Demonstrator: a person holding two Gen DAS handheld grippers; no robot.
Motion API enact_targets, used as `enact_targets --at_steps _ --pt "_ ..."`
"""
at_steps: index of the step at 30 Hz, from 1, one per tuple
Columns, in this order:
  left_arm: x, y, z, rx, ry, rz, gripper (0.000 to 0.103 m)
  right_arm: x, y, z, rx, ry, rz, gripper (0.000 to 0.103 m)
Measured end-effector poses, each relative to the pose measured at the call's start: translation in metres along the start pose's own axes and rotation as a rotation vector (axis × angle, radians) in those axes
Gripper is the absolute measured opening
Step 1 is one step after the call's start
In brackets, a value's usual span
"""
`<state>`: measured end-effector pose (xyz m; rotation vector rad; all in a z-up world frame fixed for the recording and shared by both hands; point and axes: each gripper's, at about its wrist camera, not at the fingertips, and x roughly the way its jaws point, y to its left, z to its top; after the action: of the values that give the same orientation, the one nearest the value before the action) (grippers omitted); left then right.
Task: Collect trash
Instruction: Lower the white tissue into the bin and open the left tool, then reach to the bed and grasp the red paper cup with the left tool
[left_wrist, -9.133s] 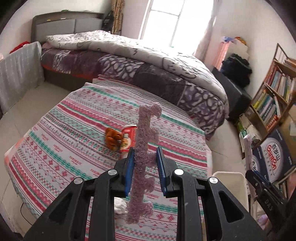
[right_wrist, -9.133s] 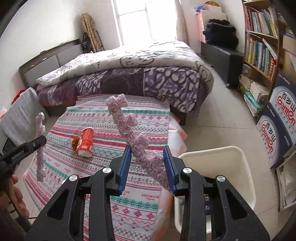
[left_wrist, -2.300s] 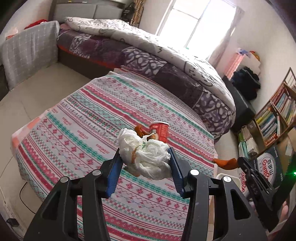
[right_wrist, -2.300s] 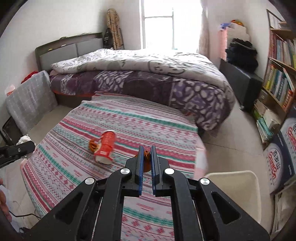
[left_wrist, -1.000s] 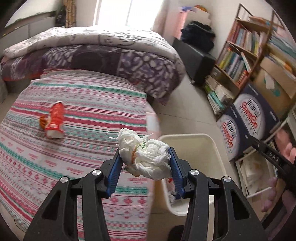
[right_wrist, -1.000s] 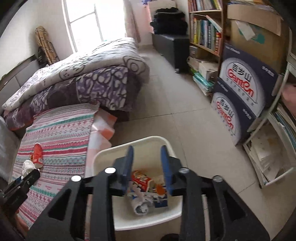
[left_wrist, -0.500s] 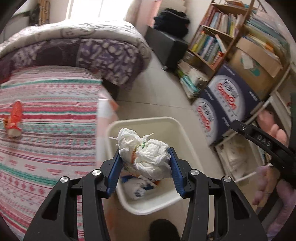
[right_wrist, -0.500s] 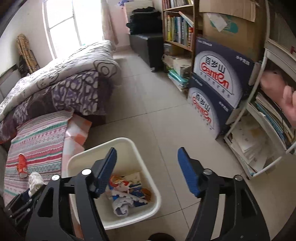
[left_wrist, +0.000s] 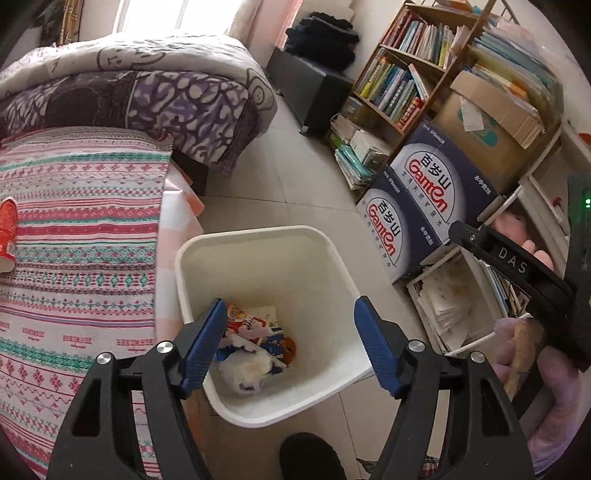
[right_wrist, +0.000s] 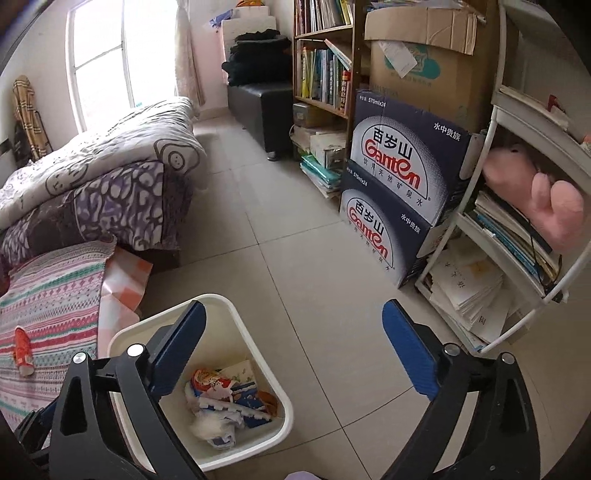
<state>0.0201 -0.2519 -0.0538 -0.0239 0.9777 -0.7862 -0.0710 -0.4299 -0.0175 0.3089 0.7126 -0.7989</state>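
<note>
A white trash bin stands on the floor beside the striped table. It holds several pieces of trash, with a crumpled white tissue wad on top. My left gripper is open and empty right above the bin. My right gripper is open and empty, to the right of the bin, where the tissue wad also shows. A red cup lies on the table; it also shows in the right wrist view.
Two dark blue water cartons are stacked right of the bin. A bookshelf and a white wire rack stand behind them. A bed with a purple quilt is at the far left. Tiled floor lies between.
My left gripper has opened and the white tissue wad has dropped into the bin. My right gripper stayed open and swung a little further right of the bin.
</note>
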Motion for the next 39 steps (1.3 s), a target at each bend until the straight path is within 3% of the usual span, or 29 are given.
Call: enact_targets --at_steps 9,31,39 --pt "-0.012 0.031 0.0 -0.019 -0.014 0.121 0.071 -0.005 0.037 -0.005 -0.073 -0.002 0.015 0.096" --pt "-0.04 0.157 0.0 -0.225 0.001 0.381 0.074 -0.01 0.133 -0.026 -0.186 0.072 0.136 0.096" --pt "-0.037 0.222 0.023 -0.287 -0.014 0.552 0.077 -0.007 0.17 -0.035 -0.201 0.132 0.213 0.096"
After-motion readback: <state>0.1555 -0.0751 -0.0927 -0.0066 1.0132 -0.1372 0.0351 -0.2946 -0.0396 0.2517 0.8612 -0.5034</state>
